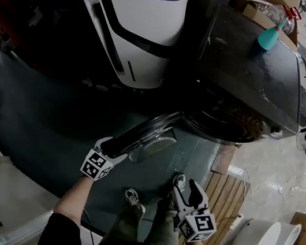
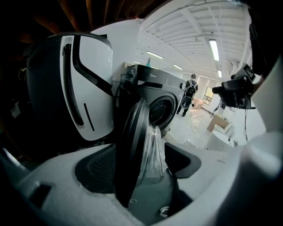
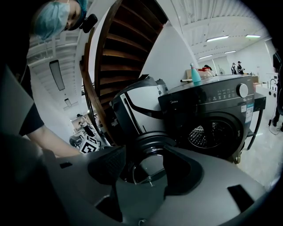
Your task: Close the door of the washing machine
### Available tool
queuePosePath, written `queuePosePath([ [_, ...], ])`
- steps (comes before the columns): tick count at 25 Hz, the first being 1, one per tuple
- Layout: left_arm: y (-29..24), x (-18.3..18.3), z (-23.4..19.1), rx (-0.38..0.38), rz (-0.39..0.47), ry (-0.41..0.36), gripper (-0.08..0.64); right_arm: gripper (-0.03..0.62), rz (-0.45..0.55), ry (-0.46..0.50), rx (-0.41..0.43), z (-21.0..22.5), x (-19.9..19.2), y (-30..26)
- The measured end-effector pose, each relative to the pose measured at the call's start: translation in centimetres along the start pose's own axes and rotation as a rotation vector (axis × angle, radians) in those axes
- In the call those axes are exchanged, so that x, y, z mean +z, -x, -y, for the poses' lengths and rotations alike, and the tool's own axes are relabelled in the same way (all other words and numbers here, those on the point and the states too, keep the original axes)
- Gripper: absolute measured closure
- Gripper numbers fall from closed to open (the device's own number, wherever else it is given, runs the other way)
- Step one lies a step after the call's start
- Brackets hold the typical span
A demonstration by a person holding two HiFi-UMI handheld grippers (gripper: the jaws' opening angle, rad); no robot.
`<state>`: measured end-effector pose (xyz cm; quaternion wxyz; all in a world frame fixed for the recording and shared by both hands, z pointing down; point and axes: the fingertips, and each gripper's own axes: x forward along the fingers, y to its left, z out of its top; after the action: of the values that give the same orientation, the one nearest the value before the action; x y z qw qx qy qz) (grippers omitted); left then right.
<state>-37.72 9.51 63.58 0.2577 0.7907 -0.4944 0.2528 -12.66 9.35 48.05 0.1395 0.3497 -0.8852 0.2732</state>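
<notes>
The dark grey washing machine [image 1: 250,71] stands at the upper right, its drum opening [image 2: 159,110] uncovered. Its round door [image 1: 150,133] is swung wide out towards me, and the glass bowl shows. My left gripper [image 1: 115,146] is at the door's outer edge. In the left gripper view the door's rim [image 2: 132,145] runs between the wide-apart jaws, with a gap at both pads. My right gripper [image 1: 187,186] hangs lower right of the door, open and empty. Its own view looks at the door [image 3: 148,154] from a short way off.
A white and black appliance [image 1: 141,23] stands left of the washer. A teal spray bottle [image 1: 269,37] sits on the washer's top. A wooden slat board [image 1: 226,190] lies on the floor at the right, with white units [image 1: 255,242] beyond it. A wooden staircase [image 3: 119,39] rises behind.
</notes>
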Motion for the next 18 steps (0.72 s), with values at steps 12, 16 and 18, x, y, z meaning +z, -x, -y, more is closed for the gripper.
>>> queuePosePath([
  [12, 0.1, -0.7, 4.7, -0.055, -0.047, 0.098, 0.216, 0.353, 0.028, -0.050, -0.115, 2.6, -1.4, 3.7],
  [16, -0.3, -1.0, 8.2, -0.112, -0.042, 0.140, 0.219, 0.354, 0.042, -0.078, -0.149, 3.9, -1.9, 5.0],
  [18, -0.7, -1.1, 10.4, -0.148, -0.037, 0.154, 0.219, 0.354, 0.058, -0.104, -0.166, 4.5, -1.9, 5.7],
])
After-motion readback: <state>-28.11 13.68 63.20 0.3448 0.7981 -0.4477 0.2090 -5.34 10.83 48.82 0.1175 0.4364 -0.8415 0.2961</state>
